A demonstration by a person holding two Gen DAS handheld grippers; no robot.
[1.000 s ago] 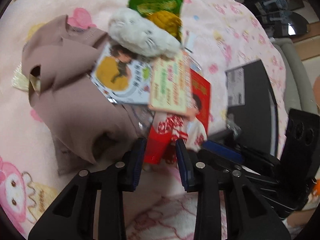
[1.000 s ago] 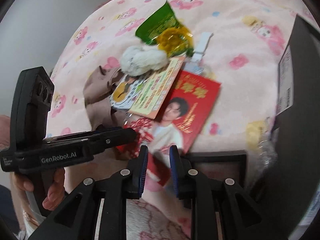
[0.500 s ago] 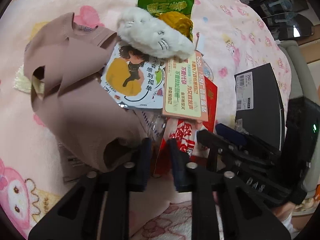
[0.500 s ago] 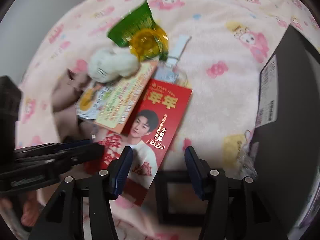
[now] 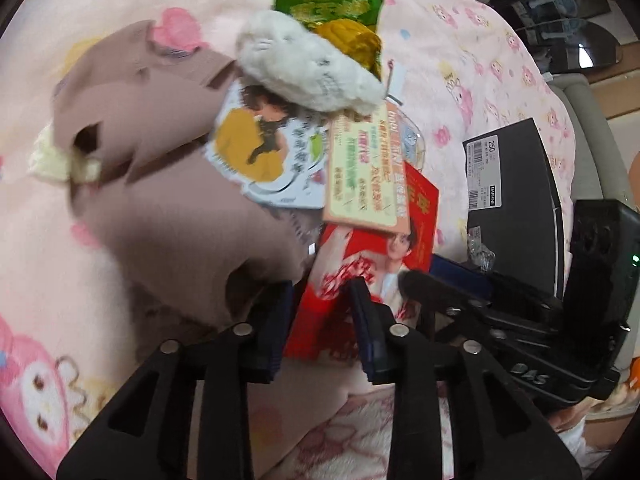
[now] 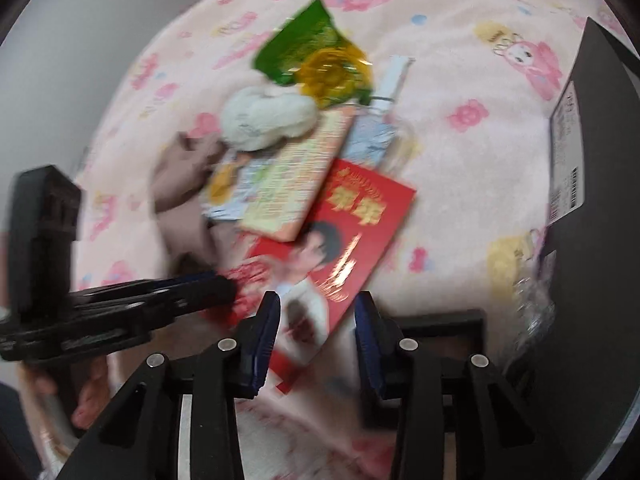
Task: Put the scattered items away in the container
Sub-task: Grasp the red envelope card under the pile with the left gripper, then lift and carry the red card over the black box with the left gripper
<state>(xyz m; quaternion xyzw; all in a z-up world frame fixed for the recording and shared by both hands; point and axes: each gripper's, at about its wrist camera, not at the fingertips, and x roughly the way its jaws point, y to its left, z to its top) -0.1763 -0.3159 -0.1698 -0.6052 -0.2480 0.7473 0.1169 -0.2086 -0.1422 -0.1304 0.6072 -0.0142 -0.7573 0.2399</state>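
In the left wrist view, the left gripper [image 5: 322, 322] has its fingers spread on either side of the near end of the red packet [image 5: 362, 264], which lies on the pink blanket [image 5: 460, 80]; whether the pads touch it cannot be told. A cream card [image 5: 366, 172] overlaps the packet's far end, beside a brown garment [image 5: 160, 168], with a white plush toy [image 5: 308, 74] and green snack bag [image 5: 336, 4] beyond. The black box [image 5: 516, 196] sits towards the blanket's right edge. In the right wrist view, the right gripper [image 6: 316, 336] hangs with fingers wide apart over the packet's [image 6: 348, 232] near corner, gripping nothing, the box [image 6: 592, 200] at the right.
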